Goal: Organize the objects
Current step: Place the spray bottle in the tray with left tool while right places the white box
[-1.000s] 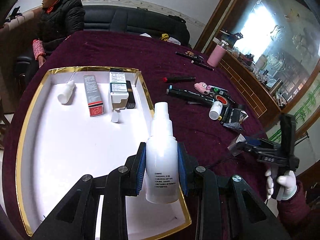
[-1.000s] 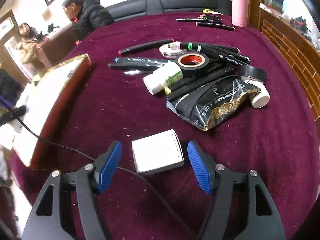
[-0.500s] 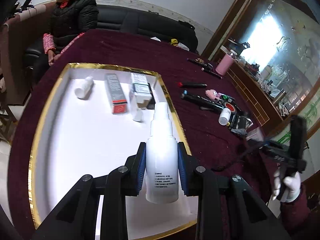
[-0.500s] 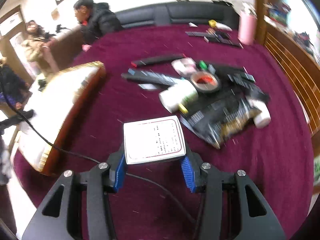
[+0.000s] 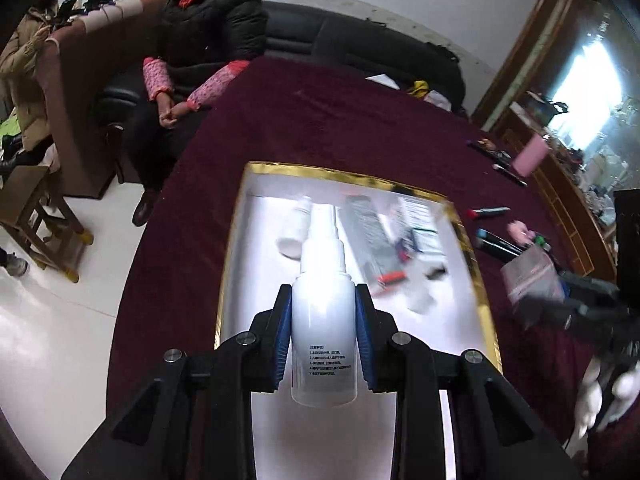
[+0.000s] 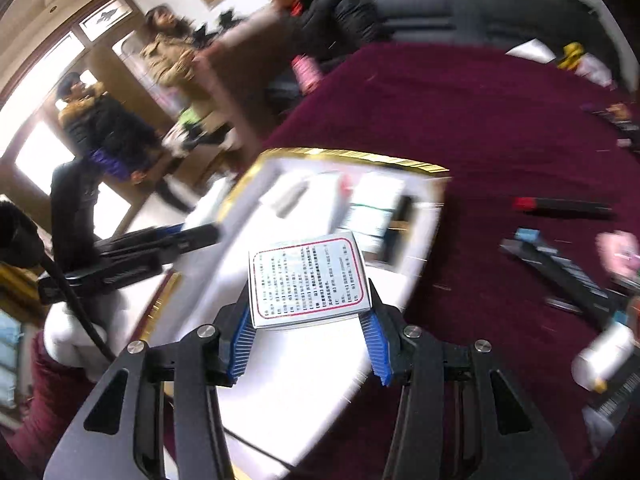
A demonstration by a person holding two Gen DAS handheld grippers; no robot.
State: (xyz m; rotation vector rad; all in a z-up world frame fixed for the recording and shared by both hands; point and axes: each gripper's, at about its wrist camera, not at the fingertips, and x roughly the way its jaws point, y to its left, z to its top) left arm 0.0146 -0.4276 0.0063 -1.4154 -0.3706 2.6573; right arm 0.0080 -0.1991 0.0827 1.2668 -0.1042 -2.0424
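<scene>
A white plastic spray bottle (image 5: 324, 320) with small dark print on its lower body is gripped upright between the blue ribbed pads of the left gripper (image 5: 323, 338), whose jaws are clamped on the bottle's sides. The bottle is held above the near part of a white, gold-rimmed rectangular tray (image 5: 234, 248) that lies on a dark maroon velvet tablecloth (image 5: 328, 128). At the far end of the tray a small white bottle (image 5: 294, 228) lying on its side, a long grey carton (image 5: 370, 242) and a white box (image 5: 420, 224) are seen, all blurred.

A flat white square box with a red-bordered printed label (image 6: 308, 280) is clenched between the blue pads of the right gripper (image 6: 310, 338); these jaws have just been closing, and the box is now pinched at its near edge. The box is carried over the tray's (image 6: 340, 156) white inside, clear of the surface.

To the right of the tray, a red-tipped black marker (image 6: 560, 205) and further dark pens (image 5: 498, 245) lie on the cloth. A gloved white hand (image 5: 600, 396) is seen at the right edge of the left wrist view.
</scene>
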